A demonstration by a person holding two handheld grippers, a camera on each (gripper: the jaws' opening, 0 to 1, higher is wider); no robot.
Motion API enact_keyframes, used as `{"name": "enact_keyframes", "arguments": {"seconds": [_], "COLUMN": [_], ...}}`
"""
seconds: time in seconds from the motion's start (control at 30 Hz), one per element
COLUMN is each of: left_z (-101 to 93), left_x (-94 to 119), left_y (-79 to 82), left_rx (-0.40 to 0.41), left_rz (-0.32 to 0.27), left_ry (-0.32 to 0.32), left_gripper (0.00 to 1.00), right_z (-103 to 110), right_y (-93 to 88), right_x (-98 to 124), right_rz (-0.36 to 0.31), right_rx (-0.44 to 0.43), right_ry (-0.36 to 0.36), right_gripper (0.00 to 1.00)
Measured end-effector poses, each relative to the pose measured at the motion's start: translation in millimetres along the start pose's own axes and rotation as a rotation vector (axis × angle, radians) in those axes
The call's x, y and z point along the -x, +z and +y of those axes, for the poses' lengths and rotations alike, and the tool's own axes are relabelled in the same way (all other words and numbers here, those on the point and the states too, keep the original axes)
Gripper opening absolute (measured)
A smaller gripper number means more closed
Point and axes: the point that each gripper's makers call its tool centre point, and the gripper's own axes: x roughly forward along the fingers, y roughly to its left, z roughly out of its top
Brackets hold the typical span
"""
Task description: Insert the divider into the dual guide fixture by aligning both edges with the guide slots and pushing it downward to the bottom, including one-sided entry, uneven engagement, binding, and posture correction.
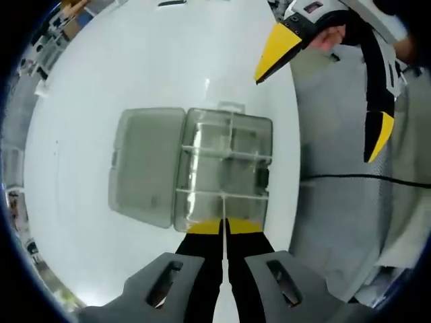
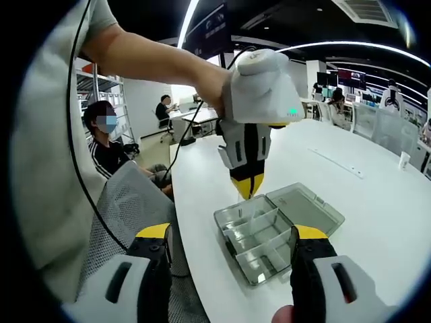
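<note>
Closed jaws of the left gripper (image 1: 223, 226) are pressed on a divider at the near wall of the clear box (image 1: 225, 171), lid open, near the worktop (image 1: 81, 87) edge; the right gripper (image 2: 229, 232) is held wide open, empty, beside a mesh chair (image 2: 128, 195).

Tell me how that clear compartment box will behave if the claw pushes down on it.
The clear box looks thin-walled and empty, so probably light and apt to slide on the glossy white table. Its open lid lies flat beside it, which should resist tipping that way. The left claw, shut at its edge, may skid it.
</note>
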Motion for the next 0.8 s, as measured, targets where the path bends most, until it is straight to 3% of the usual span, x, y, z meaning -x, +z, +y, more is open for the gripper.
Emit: {"name": "enact_keyframes", "arguments": {"seconds": [0.8], "left_z": [-0.3], "left_x": [-12], "left_y": [-6.7], "left_rx": [-0.025], "left_rz": [-0.036], "left_ry": [0.012], "left_gripper": [0.00], "right_z": [1], "right_y": [-3.2], "right_x": [0], "right_rz": [0.000], "right_rx": [-0.011], "right_ry": [0.001], "right_gripper": [0.69]}}
